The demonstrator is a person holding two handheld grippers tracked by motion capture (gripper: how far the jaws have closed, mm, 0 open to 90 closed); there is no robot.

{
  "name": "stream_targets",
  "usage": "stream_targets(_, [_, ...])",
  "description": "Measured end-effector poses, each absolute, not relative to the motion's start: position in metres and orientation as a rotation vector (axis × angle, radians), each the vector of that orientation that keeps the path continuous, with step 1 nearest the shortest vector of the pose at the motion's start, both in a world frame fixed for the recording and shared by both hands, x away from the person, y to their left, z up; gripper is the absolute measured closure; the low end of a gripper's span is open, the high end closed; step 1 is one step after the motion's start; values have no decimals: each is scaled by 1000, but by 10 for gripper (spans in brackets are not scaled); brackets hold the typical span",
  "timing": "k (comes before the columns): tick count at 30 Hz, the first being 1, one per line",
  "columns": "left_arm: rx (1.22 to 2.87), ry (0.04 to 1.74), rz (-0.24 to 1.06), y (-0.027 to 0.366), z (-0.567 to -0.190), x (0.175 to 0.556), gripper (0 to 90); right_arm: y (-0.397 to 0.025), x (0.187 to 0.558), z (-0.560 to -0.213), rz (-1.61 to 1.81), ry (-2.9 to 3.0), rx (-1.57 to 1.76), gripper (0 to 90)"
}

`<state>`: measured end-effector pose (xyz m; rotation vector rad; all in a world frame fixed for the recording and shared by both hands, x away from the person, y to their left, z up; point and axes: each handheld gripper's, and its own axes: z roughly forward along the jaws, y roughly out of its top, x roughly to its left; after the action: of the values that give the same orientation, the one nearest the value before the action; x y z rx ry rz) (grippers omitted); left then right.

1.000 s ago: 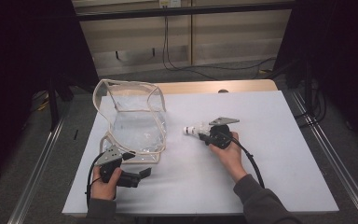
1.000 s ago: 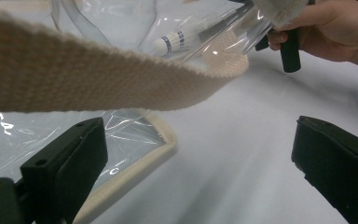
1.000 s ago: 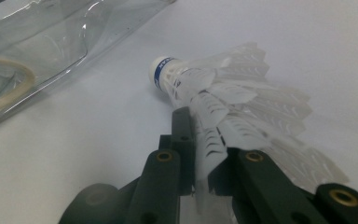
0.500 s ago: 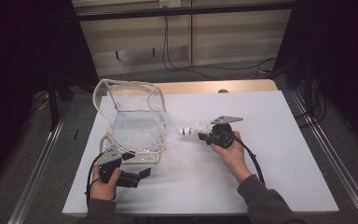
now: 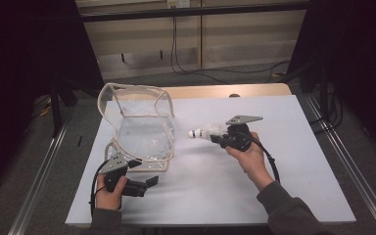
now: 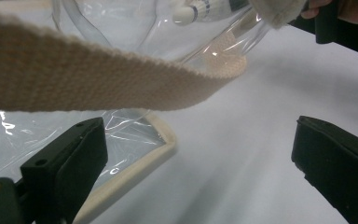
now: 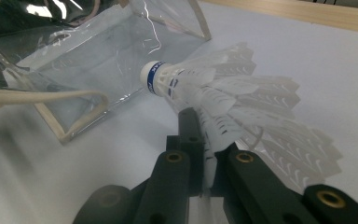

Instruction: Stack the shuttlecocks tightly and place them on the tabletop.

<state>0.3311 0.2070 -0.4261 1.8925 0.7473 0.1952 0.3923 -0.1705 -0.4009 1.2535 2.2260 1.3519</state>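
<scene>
right tongs [image 5: 214,137] clench a shuttlecock [image 5: 201,132] by its feathers, held above the counter [image 5: 274,186] just beside the clear bag [image 5: 142,132]. left tongs [image 5: 149,183] gape released near the bag's base.

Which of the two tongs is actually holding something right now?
The right tongs: shut on the shuttlecock's feathers, cork aimed at the clear bag. The left tongs are open by the bag's corner, gripping nothing.
</scene>
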Motion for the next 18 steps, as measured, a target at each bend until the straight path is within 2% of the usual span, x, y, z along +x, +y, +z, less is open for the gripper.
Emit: stream_targets(18, [1885, 749, 191, 207, -426, 331, 35, -172, 387, -355, 1363, 2236, 1196, 893])
